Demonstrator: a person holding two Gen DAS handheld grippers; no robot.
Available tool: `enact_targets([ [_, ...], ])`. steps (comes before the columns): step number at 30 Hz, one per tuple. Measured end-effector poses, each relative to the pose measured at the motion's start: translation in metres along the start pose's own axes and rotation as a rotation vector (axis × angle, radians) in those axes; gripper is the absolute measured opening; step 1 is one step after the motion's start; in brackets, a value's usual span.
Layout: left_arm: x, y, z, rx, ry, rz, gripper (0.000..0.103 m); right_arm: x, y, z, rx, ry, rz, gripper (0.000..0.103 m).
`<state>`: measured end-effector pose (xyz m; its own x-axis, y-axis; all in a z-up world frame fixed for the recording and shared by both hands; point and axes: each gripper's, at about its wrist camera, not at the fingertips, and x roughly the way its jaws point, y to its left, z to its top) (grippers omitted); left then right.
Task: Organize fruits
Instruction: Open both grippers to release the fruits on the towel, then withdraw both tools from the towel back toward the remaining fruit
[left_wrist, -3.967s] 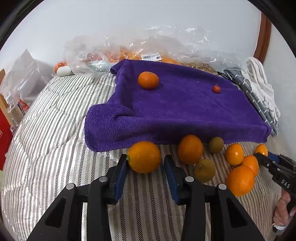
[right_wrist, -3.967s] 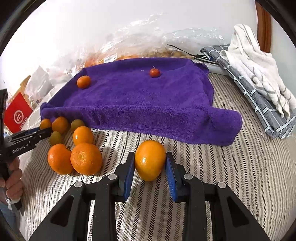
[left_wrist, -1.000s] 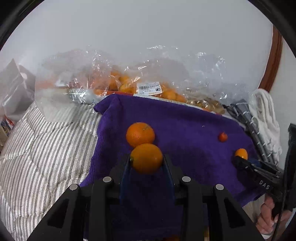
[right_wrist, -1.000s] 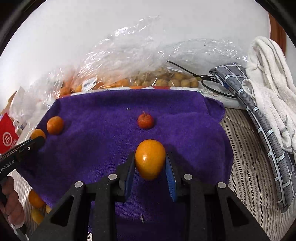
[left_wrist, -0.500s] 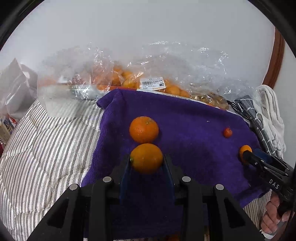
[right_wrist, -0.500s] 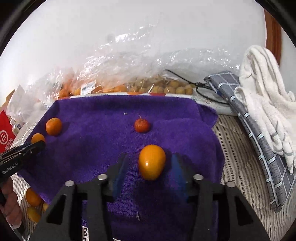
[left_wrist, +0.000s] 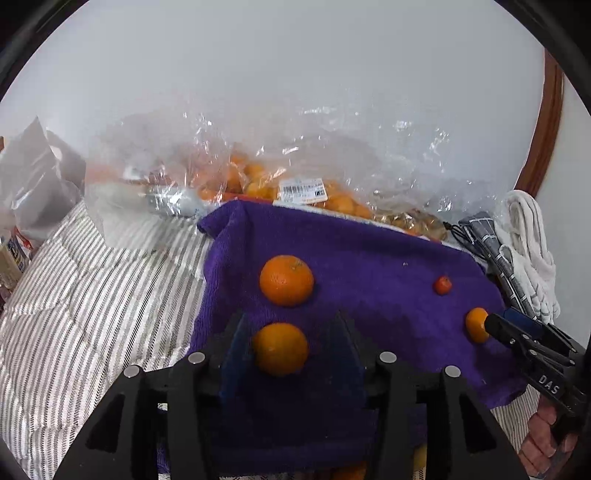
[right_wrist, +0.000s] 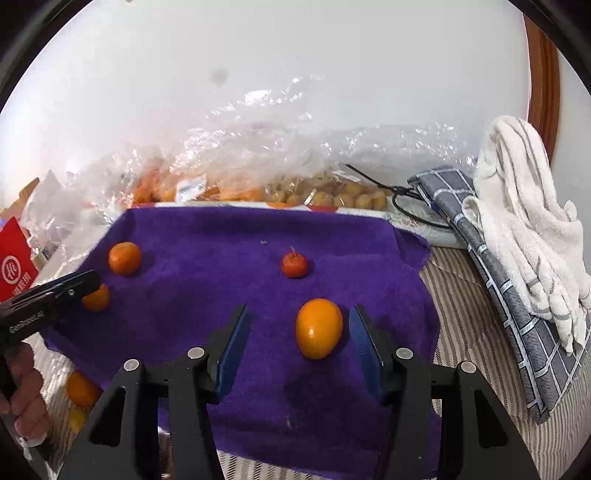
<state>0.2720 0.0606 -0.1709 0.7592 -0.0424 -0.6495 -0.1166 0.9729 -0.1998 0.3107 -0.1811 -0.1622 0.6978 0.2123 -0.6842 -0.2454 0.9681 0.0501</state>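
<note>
On the purple towel (left_wrist: 369, 258), the left gripper (left_wrist: 286, 345) has just been opening: its blue pads stand apart with an orange (left_wrist: 280, 349) between them, the left pad just at the fruit's edge, the right pad clear of it. 1 second ago those pads clamped that orange; now it rests on the towel, just in front of a second orange (left_wrist: 286, 280). Further right sits a small red fruit (right_wrist: 294, 265). Right of that, the right gripper (right_wrist: 299, 341) has also just been opening, and its jaws are spread wide, with an oval orange fruit (right_wrist: 318, 328) lying loose on the towel between them, nearer the right pad and touching neither. 1 second ago it was pinched in those jaws. 2 more oranges (right_wrist: 82, 388) lie on the striped bedding (left_wrist: 92, 295) below the towel's left edge.
</note>
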Motion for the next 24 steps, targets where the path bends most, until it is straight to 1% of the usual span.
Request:
enact_targets([
  [6,-0.007,-0.004,0.002,0.024,-0.041,0.018,0.046,-0.018,0.006,0.005,-0.003,-0.040,0.020,0.055],
  [9,-0.009,-0.002,0.003,0.019,-0.048,0.017,0.047,-0.028,0.008,0.006,0.007,-0.039,0.029,0.055],
  [12,-0.016,0.001,0.006,0.002,-0.070,0.011,0.047,-0.039,0.011,0.002,0.006,-0.032,0.019,0.055],
  [15,-0.023,0.006,0.007,-0.024,-0.097,0.002,0.048,-0.053,0.014,-0.010,-0.001,-0.008,0.023,0.055],
  [18,-0.025,0.006,0.007,-0.028,-0.109,0.004,0.048,-0.068,0.014,-0.025,-0.005,0.010,0.028,0.055],
  [21,-0.026,0.003,0.004,-0.008,-0.126,0.024,0.048,-0.082,0.013,-0.042,0.008,0.029,0.031,0.055],
  [24,-0.029,-0.002,0.001,0.028,-0.149,0.057,0.048,-0.092,0.012,-0.060,0.027,0.041,0.058,0.055],
])
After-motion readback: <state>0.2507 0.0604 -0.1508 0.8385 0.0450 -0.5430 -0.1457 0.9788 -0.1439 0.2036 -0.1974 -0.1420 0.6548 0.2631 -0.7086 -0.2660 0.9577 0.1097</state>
